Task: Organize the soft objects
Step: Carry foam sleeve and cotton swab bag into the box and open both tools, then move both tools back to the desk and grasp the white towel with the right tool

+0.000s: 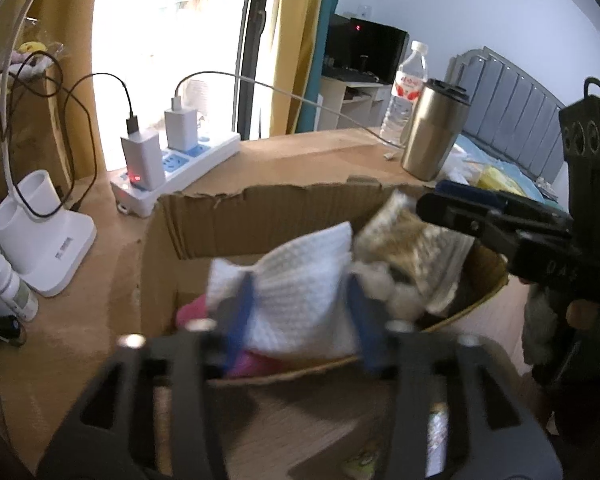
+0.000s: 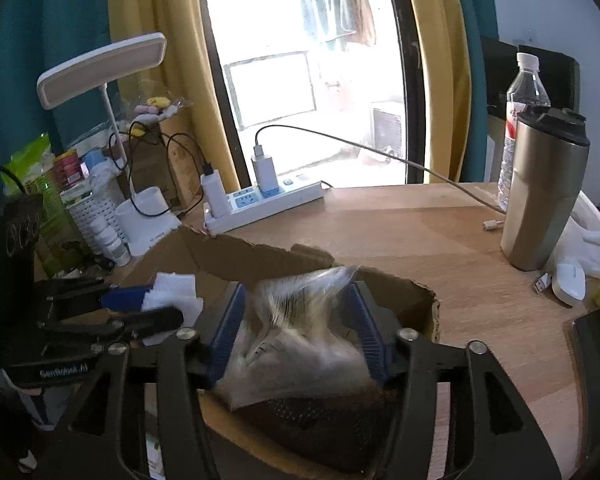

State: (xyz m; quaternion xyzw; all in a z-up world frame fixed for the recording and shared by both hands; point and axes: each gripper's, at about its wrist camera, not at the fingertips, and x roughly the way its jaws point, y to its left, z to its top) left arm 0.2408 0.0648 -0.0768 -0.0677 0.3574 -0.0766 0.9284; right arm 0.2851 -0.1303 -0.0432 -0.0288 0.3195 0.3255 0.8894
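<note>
- Left wrist view: the left gripper points down into a torn cardboard box in the middle of the frame.
- Its blue jaws stand about half open, with a white cloth between them. Blur hides whether the pads press on the cloth, so I cannot tell if it is gripped.
- The cloth is waffle-textured and bunched. It sits over something pink low in the box.
- The right gripper reaches in from the right edge, its tips by a clear bag at the right end of the box.
- A steel tumbler and a water bottle stand on the desk at upper right. A power strip lies at upper left.

- Right wrist view: the right gripper tilts down over the box at lower centre.
- Its jaws are about half open with the bag between them. The bag is crinkled, shiny and motion-blurred, and whether the pads touch it I cannot tell.
- The bag holds something pale and fibrous, above a dark mass in the box.
- The left gripper comes in from the left edge, the cloth at its tips.
- The tumbler stands at right and a lamp at upper left.
</note>
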